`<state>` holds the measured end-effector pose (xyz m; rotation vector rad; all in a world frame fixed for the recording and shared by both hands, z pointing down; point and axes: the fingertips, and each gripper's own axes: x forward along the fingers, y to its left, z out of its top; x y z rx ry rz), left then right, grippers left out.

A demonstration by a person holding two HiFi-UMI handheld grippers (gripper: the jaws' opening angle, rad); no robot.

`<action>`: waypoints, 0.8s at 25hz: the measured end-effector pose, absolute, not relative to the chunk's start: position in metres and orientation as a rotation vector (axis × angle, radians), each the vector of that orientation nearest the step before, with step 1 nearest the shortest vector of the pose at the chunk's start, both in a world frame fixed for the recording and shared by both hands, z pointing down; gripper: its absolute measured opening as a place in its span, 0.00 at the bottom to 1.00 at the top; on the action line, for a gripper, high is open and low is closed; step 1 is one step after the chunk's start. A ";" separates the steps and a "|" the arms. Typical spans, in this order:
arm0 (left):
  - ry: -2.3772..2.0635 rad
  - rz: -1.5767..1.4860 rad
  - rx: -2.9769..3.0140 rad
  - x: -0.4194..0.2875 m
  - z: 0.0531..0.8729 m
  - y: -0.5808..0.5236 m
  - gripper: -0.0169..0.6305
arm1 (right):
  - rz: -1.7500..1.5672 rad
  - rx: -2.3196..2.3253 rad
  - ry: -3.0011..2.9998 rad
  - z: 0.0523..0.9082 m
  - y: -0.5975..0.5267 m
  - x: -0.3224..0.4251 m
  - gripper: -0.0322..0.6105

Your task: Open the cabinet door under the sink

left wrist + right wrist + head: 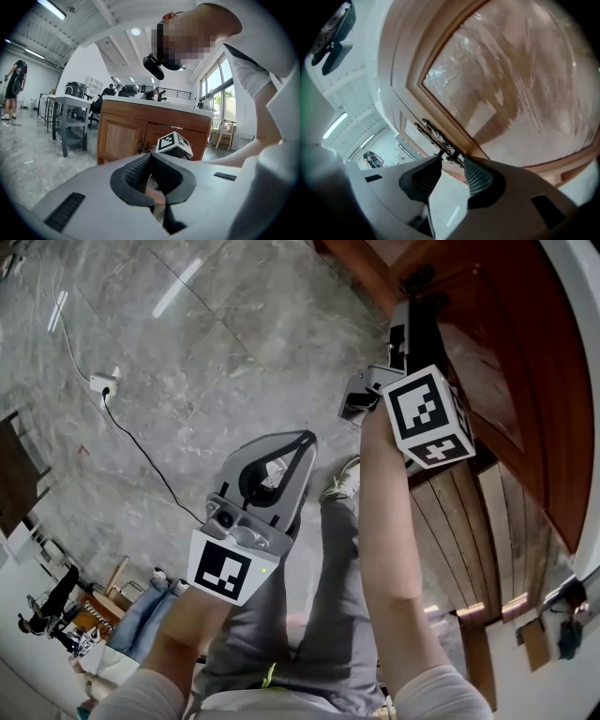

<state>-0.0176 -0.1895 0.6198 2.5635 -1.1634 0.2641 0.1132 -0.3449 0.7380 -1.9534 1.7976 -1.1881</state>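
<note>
The wooden cabinet point(123, 133) has two doors with dark ornate handles point(140, 144) at their meeting edges. In the head view my right gripper point(412, 307) reaches up against the reddish cabinet door point(502, 371). In the right gripper view the door panel point(511, 84) fills the frame, and the ornate handles point(438, 137) lie just beyond the tips. My right gripper point(452, 165) stands open, its ribbed pads point(477, 178) apart and pressing on nothing. My left gripper point(302, 439) hangs lower, off the cabinet, over the floor. Its jaws point(151, 157) meet at the tips with nothing held.
Grey marble floor point(187, 343) lies to the left, with a white power strip point(101, 383) and a black cable. A person's legs and a shoe point(345, 479) are below the grippers. A grey shelf cart point(70, 117) and a chair point(224, 133) flank the cabinet.
</note>
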 end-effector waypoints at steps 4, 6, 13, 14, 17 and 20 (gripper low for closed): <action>-1.167 0.279 2.538 -0.020 0.624 -0.185 0.05 | -1.303 -1.903 1.639 0.745 -0.348 0.115 0.28; -1.163 0.284 2.533 -0.020 0.624 -0.184 0.05 | -1.325 -1.886 1.603 0.745 -0.349 0.117 0.29; -1.149 0.293 2.527 -0.019 0.617 -0.179 0.05 | -1.467 -1.876 1.455 0.745 -0.349 0.122 0.29; -1.144 0.299 2.524 -0.018 0.617 -0.177 0.05 | -1.493 -1.875 1.435 0.745 -0.350 0.122 0.28; -1.133 0.314 2.507 -0.017 0.614 -0.171 0.05 | -1.548 -1.873 1.412 0.746 -0.352 0.121 0.27; -1.135 0.314 2.501 -0.016 0.605 -0.170 0.05 | -1.571 -1.887 1.415 0.744 -0.351 0.122 0.27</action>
